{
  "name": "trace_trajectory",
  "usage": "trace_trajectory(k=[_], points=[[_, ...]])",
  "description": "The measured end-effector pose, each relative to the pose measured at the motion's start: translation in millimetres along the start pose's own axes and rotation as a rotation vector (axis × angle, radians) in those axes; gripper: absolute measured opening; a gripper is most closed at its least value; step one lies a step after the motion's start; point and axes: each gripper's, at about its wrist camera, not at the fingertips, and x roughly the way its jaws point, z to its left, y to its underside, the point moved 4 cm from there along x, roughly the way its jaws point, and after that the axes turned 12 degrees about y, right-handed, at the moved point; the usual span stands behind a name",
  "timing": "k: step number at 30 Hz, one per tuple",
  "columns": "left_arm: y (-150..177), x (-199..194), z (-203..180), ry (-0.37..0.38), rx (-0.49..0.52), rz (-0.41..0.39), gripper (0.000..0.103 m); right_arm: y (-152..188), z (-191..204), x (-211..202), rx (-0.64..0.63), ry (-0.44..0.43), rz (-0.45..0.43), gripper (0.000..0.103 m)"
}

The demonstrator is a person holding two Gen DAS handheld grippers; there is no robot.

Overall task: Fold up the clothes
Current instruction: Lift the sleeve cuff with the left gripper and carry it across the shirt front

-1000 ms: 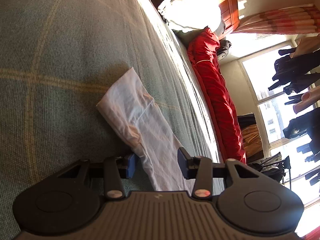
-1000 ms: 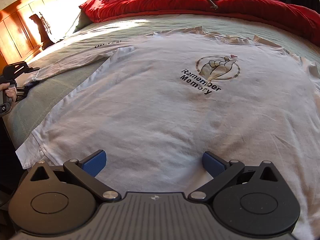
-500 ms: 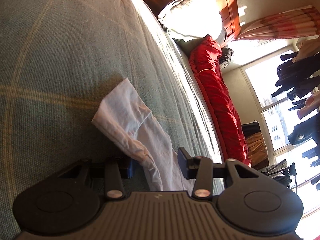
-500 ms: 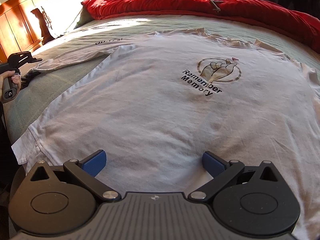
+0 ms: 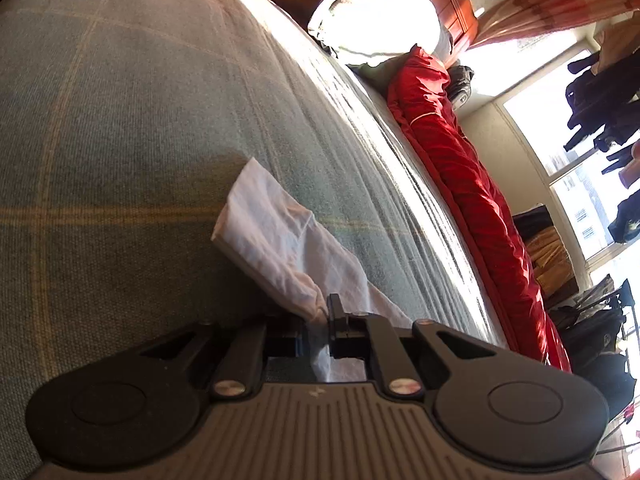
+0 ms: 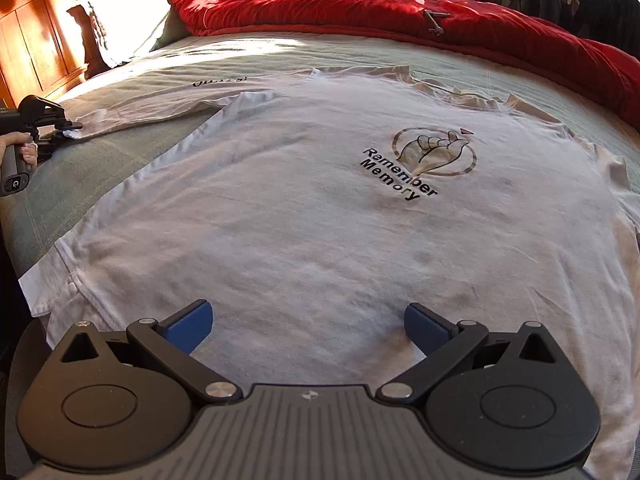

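Your right gripper [image 6: 308,330] hangs released over the shirt's [image 6: 320,208] near hem. Your left gripper [image 5: 318,334], jaws closing, pinches the sleeve [image 5: 276,240] end at 9 o'clock. Bare bedspread [image 6: 60,192] borders it; red quilt [image 6: 400,12] at 12.

A bed under a grey-green checked woven cover [image 6: 64,200] carries a white printed cotton T-shirt [image 6: 320,220] spread flat, a rumpled red quilt [image 6: 400,12] along its far edge.

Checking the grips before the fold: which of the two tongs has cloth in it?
The left tongs, closing on the white shirt's sleeve. The right tongs stand wide open above the shirt's body, holding nothing.
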Motion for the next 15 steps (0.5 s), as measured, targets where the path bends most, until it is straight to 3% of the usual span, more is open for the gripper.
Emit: trace_trajectory(k=[4, 15], points=[[-6, -10, -29, -0.003, 0.110, 0.008, 0.009, -1, -4, -18, -0.018, 0.014, -0.066, 0.103], [-5, -23, -129, 0.093, 0.292, 0.063, 0.008, 15, -19, -44, -0.042, 0.050, -0.115, 0.103]])
